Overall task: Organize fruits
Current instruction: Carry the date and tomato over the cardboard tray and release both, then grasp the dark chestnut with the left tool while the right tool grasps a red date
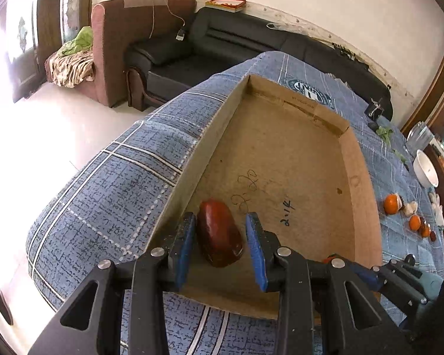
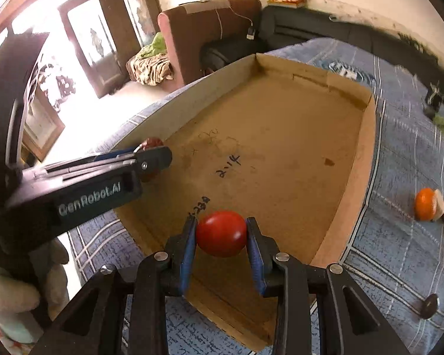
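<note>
Cardboard tray (image 1: 284, 159), shallow and matte brown with pen scribbles, lies on a blue plaid cloth (image 1: 109, 183). Left gripper (image 1: 222, 222) has its blue-padded jaws over the tray's near left corner with a glossy, dark-red oblong fruit (image 1: 220, 233) between them (right pad shows a gap). Right gripper (image 2: 221, 227) clenches a smooth, round tomato (image 2: 221, 233) above the tray's near edge. Oranges (image 1: 392, 203) sit on the cloth to the right.

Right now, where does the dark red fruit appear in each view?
Left wrist: dark red fruit low centre, between the left hand-held gripper pads.
Right wrist: left of centre, mostly hidden behind the left hand-held gripper.
Shared landmark: handwritten mark on the cardboard tray floor.
</note>
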### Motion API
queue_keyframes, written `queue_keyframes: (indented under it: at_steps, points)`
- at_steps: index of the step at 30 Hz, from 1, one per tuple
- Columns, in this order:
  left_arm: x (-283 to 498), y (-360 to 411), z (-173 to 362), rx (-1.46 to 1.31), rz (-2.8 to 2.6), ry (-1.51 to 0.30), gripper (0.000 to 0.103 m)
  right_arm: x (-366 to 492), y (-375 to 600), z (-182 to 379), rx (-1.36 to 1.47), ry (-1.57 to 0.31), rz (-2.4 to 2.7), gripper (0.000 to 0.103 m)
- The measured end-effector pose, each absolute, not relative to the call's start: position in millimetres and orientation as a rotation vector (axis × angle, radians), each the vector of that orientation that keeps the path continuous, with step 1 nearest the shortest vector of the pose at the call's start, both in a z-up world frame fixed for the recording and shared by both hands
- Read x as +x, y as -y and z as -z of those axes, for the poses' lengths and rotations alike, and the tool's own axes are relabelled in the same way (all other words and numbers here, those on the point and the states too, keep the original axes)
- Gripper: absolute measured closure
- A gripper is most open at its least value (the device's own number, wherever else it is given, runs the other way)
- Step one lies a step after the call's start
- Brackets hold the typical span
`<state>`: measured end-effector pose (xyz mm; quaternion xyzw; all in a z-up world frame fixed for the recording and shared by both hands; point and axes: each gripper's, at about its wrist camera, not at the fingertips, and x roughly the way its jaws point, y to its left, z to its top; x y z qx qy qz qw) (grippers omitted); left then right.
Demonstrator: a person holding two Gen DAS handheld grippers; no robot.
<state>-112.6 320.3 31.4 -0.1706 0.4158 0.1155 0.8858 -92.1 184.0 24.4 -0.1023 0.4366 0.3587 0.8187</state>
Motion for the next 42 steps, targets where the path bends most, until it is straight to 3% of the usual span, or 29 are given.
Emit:
queue_keyframes:
  at_steps: [5, 10, 23, 27, 29, 31, 37, 42]
  points:
    - [-125, -328, -44, -0.402, -0.249, -0.832, 0.06, -97, -184, -31, -0.226, -0.904, -0.769, 0.063]
    - [-140, -326, -65, -0.404, -0.276, -0.769, 0.051, -108, -168, -55, -0.193, -0.82, -0.768, 0.038]
    - [-157, -260, -117, -0.341, -0.166, -0.623, 0.044, -114, -34, -82, 0.008, -0.743, -0.566, 0.024]
    - [-157, -237, -127, -0.321, -0.163, -0.591, 0.026, -107, 8, -87, 0.027, -0.715, -0.48, 0.024]
    - [-159, -229, -133, -0.298, -0.182, -0.567, 0.025, -111, 22, -95, 0.01, -0.656, -0.454, 0.018]
    - [-163, -223, -137, -0.28, -0.191, -0.54, 0.025, -116, 36, -102, -0.01, -0.578, -0.402, 0.005]
    - [-159, -206, -135, -0.231, -0.187, -0.51, 0.024, -118, 63, -118, -0.028, -0.438, -0.252, 0.0]
    - [-138, -180, -123, -0.189, -0.111, -0.581, 0.024, -99, 88, -102, -0.022, -0.524, -0.212, 0.0]
